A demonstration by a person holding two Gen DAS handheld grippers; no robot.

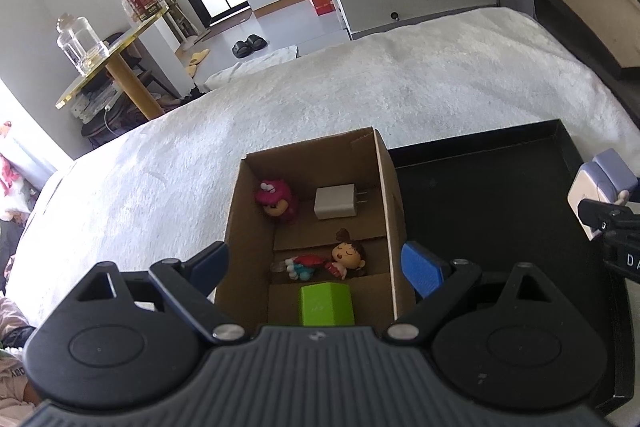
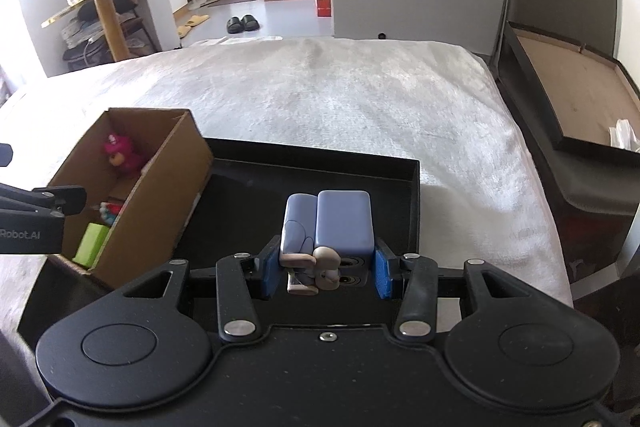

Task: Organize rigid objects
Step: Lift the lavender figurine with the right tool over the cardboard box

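Note:
A cardboard box (image 1: 390, 187) stands on a white bed, beside a black tray (image 1: 500, 195). Inside lie a pink plush figure (image 1: 277, 201), a white charger (image 1: 336, 202), a girl figurine (image 1: 346, 255), a small red-and-blue toy (image 1: 302, 264) and a green block (image 1: 326, 304). My left gripper (image 1: 316, 267) is open, its fingers astride the box's near end. My right gripper (image 2: 326, 269) is shut on a lavender charger block (image 2: 332, 227) and holds it above the black tray (image 2: 320, 167). The box (image 2: 160, 187) shows at the left of the right wrist view.
The white blanket (image 1: 360, 99) spreads beyond the box and tray. A gold side table (image 1: 116, 43) with a glass jar stands at the far left. A dark headboard and a framed board (image 2: 568, 91) run along the right side.

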